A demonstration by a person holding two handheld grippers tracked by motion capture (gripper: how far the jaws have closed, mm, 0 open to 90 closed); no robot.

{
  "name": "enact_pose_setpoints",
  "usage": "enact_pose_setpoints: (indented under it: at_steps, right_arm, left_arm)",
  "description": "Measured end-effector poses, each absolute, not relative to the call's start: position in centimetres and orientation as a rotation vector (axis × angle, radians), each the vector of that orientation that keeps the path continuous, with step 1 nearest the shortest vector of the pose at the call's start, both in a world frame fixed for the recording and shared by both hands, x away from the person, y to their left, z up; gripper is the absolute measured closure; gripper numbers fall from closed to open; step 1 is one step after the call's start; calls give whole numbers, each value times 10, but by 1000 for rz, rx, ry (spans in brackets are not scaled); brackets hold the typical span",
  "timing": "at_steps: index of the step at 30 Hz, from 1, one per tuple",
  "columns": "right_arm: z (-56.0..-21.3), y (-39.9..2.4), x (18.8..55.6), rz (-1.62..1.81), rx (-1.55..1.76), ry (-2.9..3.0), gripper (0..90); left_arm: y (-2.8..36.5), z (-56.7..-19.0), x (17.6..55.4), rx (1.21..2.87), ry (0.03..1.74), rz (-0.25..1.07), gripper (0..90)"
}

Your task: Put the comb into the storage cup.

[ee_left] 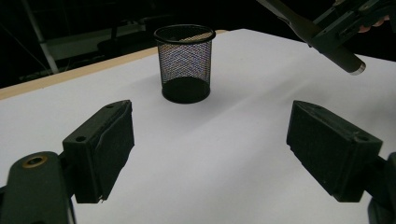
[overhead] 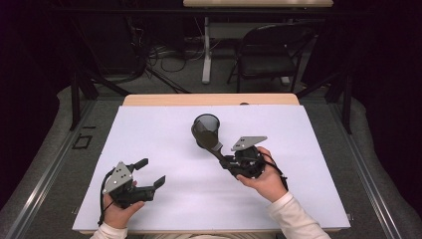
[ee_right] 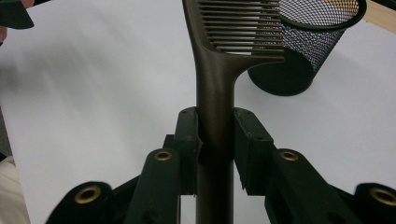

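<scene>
A black wire-mesh cup (overhead: 208, 121) stands upright near the middle of the white-covered table (overhead: 149, 129). My right gripper (overhead: 226, 160) is shut on the handle of a dark brown comb (overhead: 211, 144). In the right gripper view the comb (ee_right: 217, 70) runs up from between the pads, its toothed head beside the rim of the cup (ee_right: 303, 51). Whether the teeth touch the rim I cannot tell. My left gripper (overhead: 151, 172) rests at the front left, open with nothing between its jaws. From the left gripper view the cup (ee_left: 185, 65) stands ahead and the comb's handle end (ee_left: 348, 63) pokes in at the top right.
The table's wooden far edge (overhead: 209, 99) runs behind the white sheet. Beyond it on the floor stand a black folding chair (overhead: 268, 52) and a white desk leg (overhead: 206, 50), with loose cables (overhead: 164, 55) nearby. White sheet lies bare between the two grippers.
</scene>
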State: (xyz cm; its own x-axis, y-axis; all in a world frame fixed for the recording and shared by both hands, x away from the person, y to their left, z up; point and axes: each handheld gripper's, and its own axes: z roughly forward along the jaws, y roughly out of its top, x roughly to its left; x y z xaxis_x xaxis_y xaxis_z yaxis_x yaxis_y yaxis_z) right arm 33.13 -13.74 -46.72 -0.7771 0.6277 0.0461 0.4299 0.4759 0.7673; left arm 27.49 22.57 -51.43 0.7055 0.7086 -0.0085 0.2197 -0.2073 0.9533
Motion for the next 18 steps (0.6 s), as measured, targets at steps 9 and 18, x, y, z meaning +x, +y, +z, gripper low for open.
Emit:
enact_pose_setpoints:
  at_steps: [9, 18]
  right_arm:
    - [-470, -139, 331, 1195, 911, 2476, 725]
    - [-469, -139, 329, 1200, 896, 2476, 725]
  left_arm:
    - [223, -514, 274, 1782, 724, 541, 154]
    - [220, -515, 273, 1788, 716, 547, 158]
